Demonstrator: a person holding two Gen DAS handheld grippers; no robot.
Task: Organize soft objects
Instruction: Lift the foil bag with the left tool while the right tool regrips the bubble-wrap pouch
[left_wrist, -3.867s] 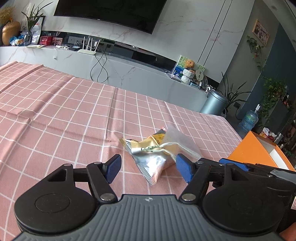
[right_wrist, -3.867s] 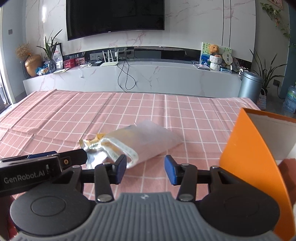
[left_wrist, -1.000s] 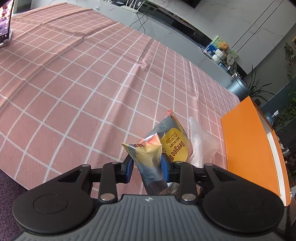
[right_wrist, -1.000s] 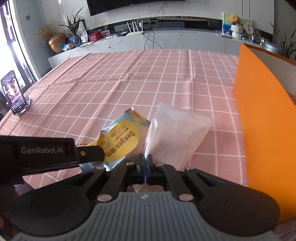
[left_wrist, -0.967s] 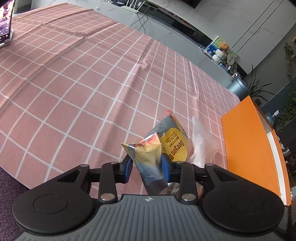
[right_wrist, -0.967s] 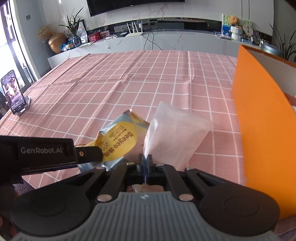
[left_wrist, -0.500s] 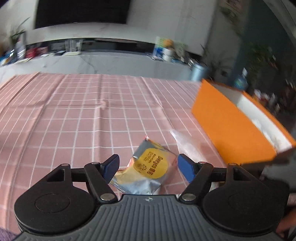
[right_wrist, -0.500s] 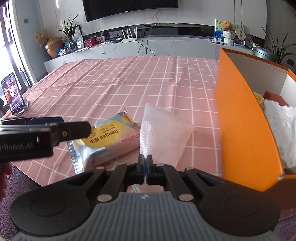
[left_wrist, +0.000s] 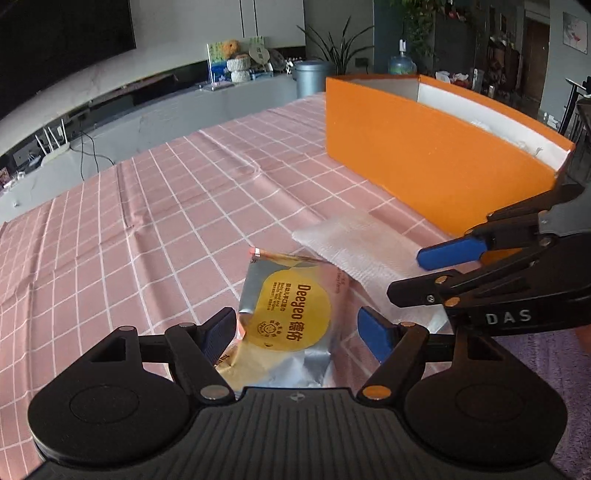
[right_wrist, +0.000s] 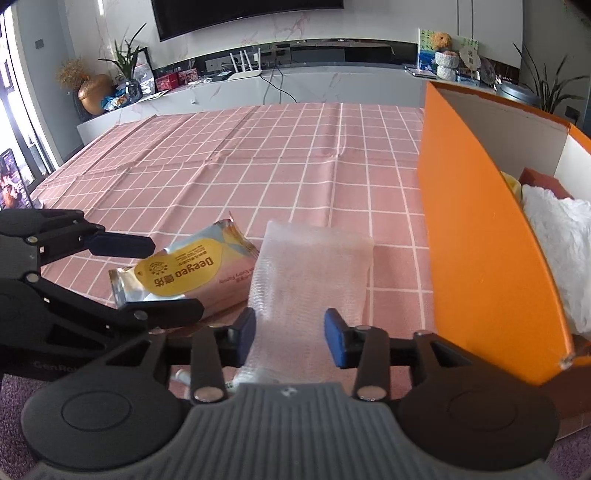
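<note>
A silver and yellow Deeyeo tissue pack (left_wrist: 288, 317) lies flat on the pink checked tablecloth (left_wrist: 147, 229) at the near edge. My left gripper (left_wrist: 297, 330) is open with a finger on each side of it. A clear bubble-wrap pouch (right_wrist: 310, 273) lies beside the pack (right_wrist: 184, 273), partly over its right end. My right gripper (right_wrist: 290, 341) is open astride the pouch's near end. The pouch also shows in the left wrist view (left_wrist: 362, 251), with the right gripper (left_wrist: 447, 266) above it.
An orange box (right_wrist: 480, 236) with white inner walls stands at the right, holding crumpled white material (right_wrist: 557, 236) and other items. A phone (right_wrist: 13, 184) stands at the table's left edge. A TV console runs along the back wall.
Both grippers have opened. The left let the tissue pack down flat on the cloth about half a second ago; the right has just released the pouch, which now lies on the table.
</note>
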